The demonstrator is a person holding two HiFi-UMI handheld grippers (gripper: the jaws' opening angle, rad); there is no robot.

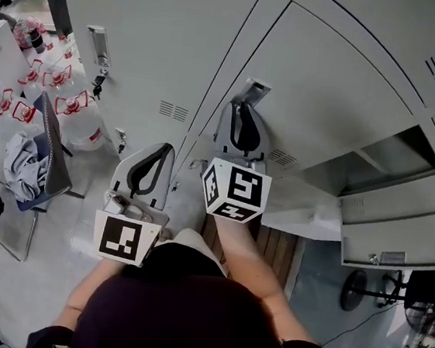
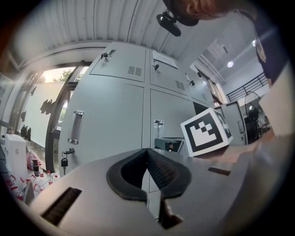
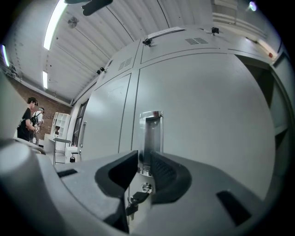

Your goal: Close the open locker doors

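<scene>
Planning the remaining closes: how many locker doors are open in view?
1: the open locker door at the head view's right edge, swung out below its dark compartment. Others past the frame may be hidden.

Pale grey sheet-metal locker doors (image 1: 178, 40), smooth satin paint; chrome recessed handle (image 3: 151, 133) gleaming (mirror-glossy); right gripper (image 3: 144, 159) matt grey plastic, ribbed black rubbery pads (image 3: 163, 173).

The tall locker door (image 1: 329, 84) is shut; the small locker door (image 1: 396, 217) beside it hangs open.
</scene>
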